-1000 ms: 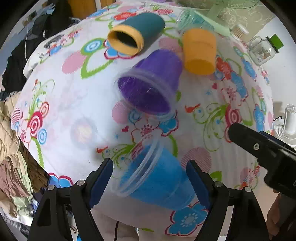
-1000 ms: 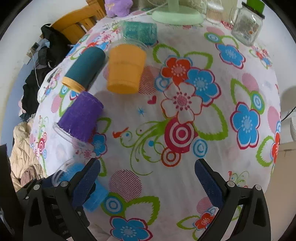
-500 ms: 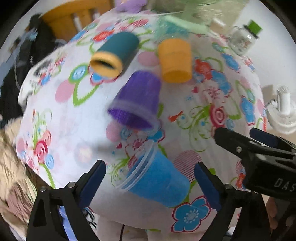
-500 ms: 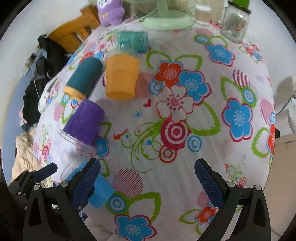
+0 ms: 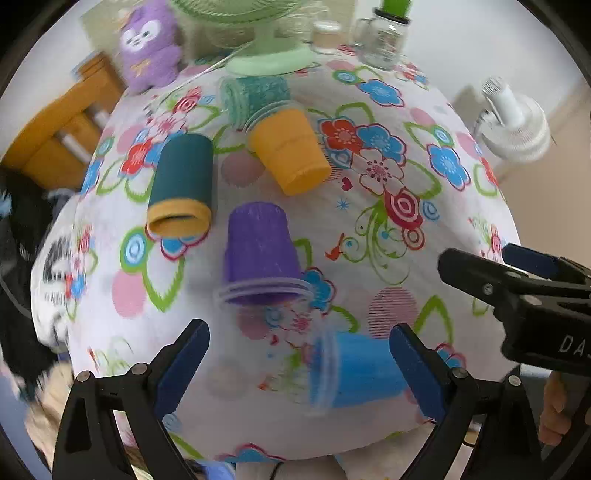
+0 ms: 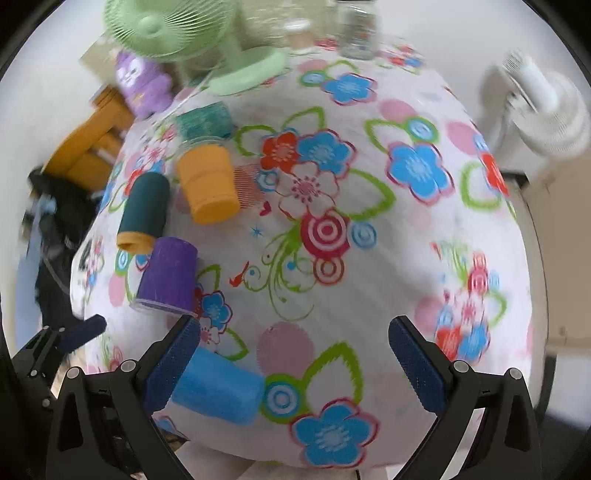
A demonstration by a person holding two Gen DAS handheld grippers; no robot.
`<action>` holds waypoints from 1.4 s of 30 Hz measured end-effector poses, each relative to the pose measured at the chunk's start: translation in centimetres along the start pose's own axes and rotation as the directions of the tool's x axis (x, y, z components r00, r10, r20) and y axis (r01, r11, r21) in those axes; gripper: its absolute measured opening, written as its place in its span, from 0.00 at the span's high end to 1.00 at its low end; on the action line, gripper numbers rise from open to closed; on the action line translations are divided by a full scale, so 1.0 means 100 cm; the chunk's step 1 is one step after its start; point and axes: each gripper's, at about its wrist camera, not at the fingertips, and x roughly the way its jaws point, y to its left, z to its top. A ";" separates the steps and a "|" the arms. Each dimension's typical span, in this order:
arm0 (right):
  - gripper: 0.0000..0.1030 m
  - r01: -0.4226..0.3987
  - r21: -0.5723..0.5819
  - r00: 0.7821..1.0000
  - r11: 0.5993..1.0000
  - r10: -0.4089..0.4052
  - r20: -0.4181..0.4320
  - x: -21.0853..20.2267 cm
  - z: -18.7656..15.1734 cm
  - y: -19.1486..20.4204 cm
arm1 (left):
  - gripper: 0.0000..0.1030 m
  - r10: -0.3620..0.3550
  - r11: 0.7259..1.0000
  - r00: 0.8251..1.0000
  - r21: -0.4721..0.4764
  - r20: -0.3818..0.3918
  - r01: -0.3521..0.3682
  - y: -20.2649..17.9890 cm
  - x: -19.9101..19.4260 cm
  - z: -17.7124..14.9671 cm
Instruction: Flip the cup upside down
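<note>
A blue cup (image 5: 360,373) lies on its side near the table's front edge, clear rim to the left; it also shows in the right wrist view (image 6: 218,386). A purple cup (image 5: 260,254) (image 6: 168,273), a dark teal cup with a yellow rim (image 5: 183,186) (image 6: 142,212), an orange cup (image 5: 291,151) (image 6: 208,184) and a teal cup (image 5: 255,94) (image 6: 203,120) lie on their sides farther back. My left gripper (image 5: 299,360) is open and empty, with the blue cup between its fingers on the right. My right gripper (image 6: 295,356) is open and empty, the blue cup by its left finger.
The floral tablecloth (image 6: 369,258) covers the table. At the back stand a green fan (image 6: 166,29), a purple plush toy (image 5: 149,44) and a glass jar (image 5: 384,37). A white fan (image 5: 513,118) stands off the right side. A wooden chair (image 5: 55,129) is at the left.
Both grippers have pulled back and tilted up, so more of the table's back shows. The blue cup has shifted to the right between my left fingers. Both grippers stay open.
</note>
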 end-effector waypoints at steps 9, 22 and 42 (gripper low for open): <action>0.00 0.052 0.294 0.995 0.954 -0.074 0.064 -0.004 -0.044 0.005 | 0.04 -0.037 0.945 0.999 0.326 0.035 0.024 0.002 -0.001 0.006; 0.03 -0.022 0.701 0.994 0.713 -0.060 0.093 0.014 -0.096 0.011 | 0.04 -0.033 0.844 0.998 0.537 0.044 0.004 -0.003 0.009 0.010; 0.20 -0.013 0.911 0.988 0.411 -0.137 0.076 0.070 -0.104 0.033 | 0.04 -0.105 0.750 0.994 0.653 -0.033 0.101 0.011 0.049 0.034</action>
